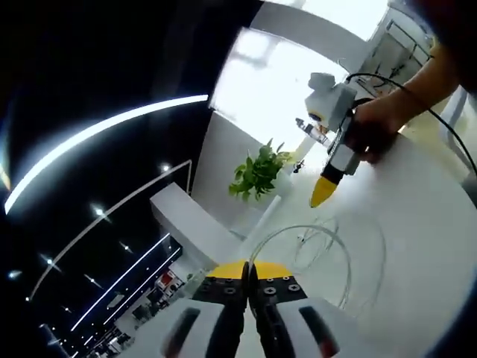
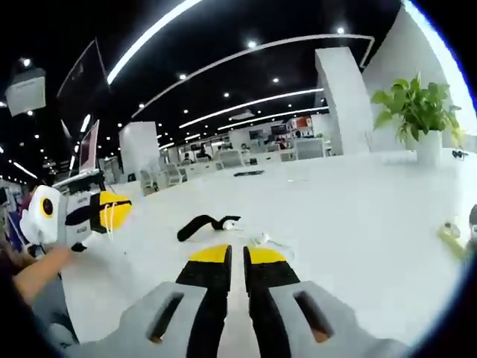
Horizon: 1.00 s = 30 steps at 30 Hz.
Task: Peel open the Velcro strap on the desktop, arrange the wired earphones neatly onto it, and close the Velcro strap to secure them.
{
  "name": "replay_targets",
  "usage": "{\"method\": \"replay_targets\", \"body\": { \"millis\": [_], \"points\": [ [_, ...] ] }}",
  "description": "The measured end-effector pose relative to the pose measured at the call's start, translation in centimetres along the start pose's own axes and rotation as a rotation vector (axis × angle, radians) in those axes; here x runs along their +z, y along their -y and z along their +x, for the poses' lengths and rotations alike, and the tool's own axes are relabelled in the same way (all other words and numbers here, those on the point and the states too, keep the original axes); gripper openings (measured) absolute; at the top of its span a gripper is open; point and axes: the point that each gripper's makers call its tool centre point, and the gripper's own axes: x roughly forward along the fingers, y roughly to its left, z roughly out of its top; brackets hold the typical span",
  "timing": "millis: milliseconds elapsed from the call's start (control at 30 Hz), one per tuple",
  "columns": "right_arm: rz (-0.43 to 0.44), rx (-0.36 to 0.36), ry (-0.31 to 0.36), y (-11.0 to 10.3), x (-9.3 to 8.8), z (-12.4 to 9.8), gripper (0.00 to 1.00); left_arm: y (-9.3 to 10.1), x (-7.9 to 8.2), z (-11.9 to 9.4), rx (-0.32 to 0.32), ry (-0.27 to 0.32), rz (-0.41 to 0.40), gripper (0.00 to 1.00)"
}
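The white earphone wire (image 1: 344, 257) curls in loose loops over the white table (image 1: 421, 216), and its near end runs into my left gripper (image 1: 248, 270), which is shut on it. My right gripper (image 1: 323, 195), held by a hand (image 1: 373, 127), hovers over the table beyond the loops with its yellow tips together. In the right gripper view the black Velcro strap (image 2: 200, 224) lies flat on the table (image 2: 358, 216), with white earbuds (image 2: 262, 240) beside it. My right gripper (image 2: 237, 255) is shut just short of them. My left gripper (image 2: 119, 211) is at the left, with white wire strands across its tips.
A potted green plant (image 1: 257, 171) stands at the table's far edge, also the potted plant (image 2: 414, 104) at the right. A small yellow-green object (image 2: 451, 233) lies at the right edge. Office desks and chairs stand far behind.
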Motion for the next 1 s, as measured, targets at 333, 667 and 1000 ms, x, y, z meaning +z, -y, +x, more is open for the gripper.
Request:
{"method": "replay_targets", "body": {
  "millis": [333,667,1000],
  "points": [
    [-0.102,-0.077,-0.127,0.9,-1.9,1.6,0.14,0.2,-0.2,0.1,-0.006,-0.01,-0.002,0.05],
    [-0.118,-0.086,-0.155,1.1,-2.4,1.6,0.13,0.2,-0.4,0.1,-0.011,-0.018,-0.003,0.05],
    [-0.131,-0.09,-0.154,1.1,-2.4,1.6,0.13,0.4,-0.5,0.2,-0.014,-0.026,0.003,0.05]
  ]
}}
